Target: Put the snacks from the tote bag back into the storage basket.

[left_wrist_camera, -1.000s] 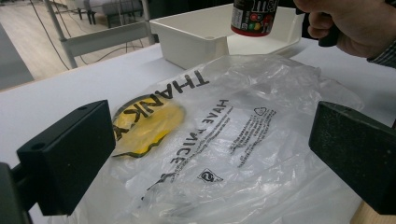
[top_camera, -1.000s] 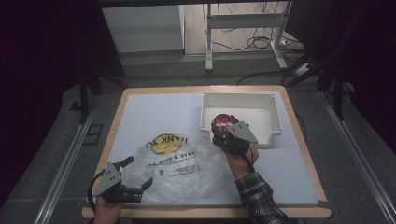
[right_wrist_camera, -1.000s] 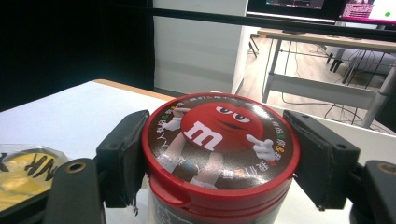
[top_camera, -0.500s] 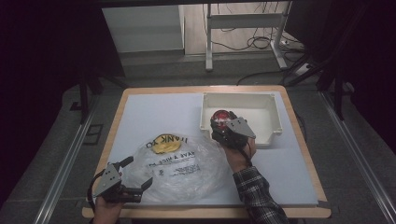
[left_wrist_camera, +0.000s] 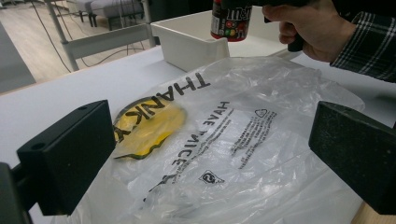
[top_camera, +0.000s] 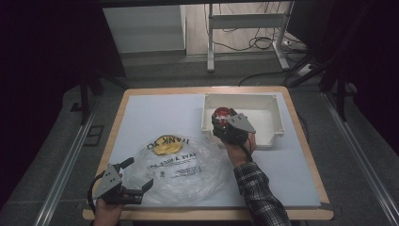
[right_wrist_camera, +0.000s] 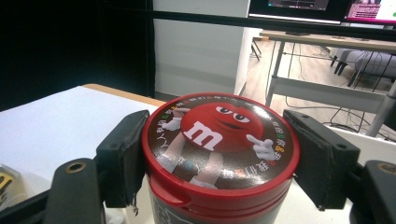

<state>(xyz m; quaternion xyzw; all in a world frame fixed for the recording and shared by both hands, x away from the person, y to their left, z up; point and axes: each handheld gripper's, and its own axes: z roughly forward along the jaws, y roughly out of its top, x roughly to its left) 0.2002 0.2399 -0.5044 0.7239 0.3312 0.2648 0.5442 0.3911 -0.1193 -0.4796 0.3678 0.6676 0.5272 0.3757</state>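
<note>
Candy tub (left_wrist_camera: 229, 21) at twelve o'clock, top cut off by the frame; label perhaps too blurred to read.

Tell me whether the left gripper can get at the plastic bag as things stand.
Probably yes: the left gripper is open at the near edge of the plastic bag, which lies flat between its jaws, with nothing between gripper and bag.

Readable print on the bag and the candy tub

The plastic bag (left_wrist_camera: 224, 140), middle of the left gripper view, reads "THANK" and "HAVE A NICE"; the red lid (right_wrist_camera: 219, 135), centre of the right gripper view, bears a white "m".
</note>
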